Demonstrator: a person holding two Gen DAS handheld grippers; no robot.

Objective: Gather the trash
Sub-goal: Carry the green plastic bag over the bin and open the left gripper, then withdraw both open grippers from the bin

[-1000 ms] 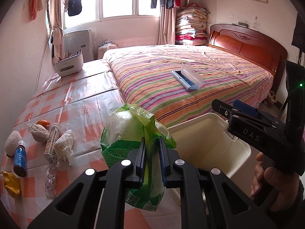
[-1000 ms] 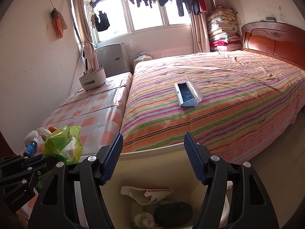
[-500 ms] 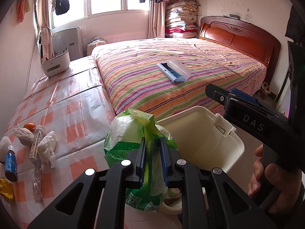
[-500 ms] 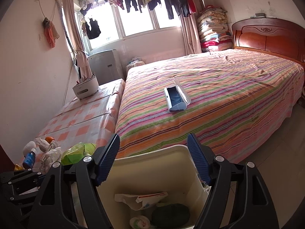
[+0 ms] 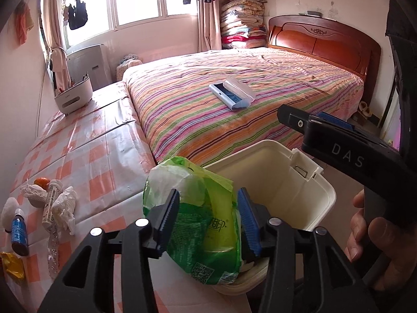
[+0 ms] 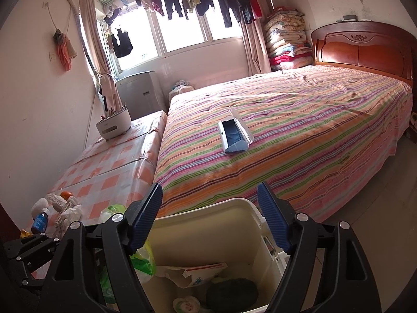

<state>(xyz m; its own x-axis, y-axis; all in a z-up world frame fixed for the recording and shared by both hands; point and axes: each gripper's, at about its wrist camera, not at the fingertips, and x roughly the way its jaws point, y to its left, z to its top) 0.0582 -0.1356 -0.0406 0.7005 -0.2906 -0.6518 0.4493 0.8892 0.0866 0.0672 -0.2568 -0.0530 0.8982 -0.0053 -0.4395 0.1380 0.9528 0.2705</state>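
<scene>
A green plastic bag [image 5: 198, 208] hangs between the fingers of my left gripper [image 5: 208, 221], over the near left rim of the cream trash bin [image 5: 325, 190]. Its jaws are opening and stand wide; the bag sits loose between the pads. My right gripper [image 6: 208, 190] hovers above the bin [image 6: 208, 204]; its jaws are opening with nothing between them. In the left wrist view the right gripper [image 5: 307, 117] is over the bin's far right side. The green bag [image 6: 140, 258] droops into the bin beside a paper package [image 6: 198, 274] and a dark lump [image 6: 232, 292].
On the checked table [image 5: 86, 156] at the left lie crumpled tissue [image 5: 63, 206], a tube [image 5: 52, 200], a blue bottle [image 5: 18, 232], a yellow wrapper [image 5: 10, 263] and an orange [image 5: 41, 181]. A striped bed [image 5: 260, 99] with a blue and white case [image 5: 232, 95] lies behind the bin.
My left jaws have gone from shut on the green bag to wide apart, and the bag has spread out over the bin's edge. The right jaws stand slightly wider.
</scene>
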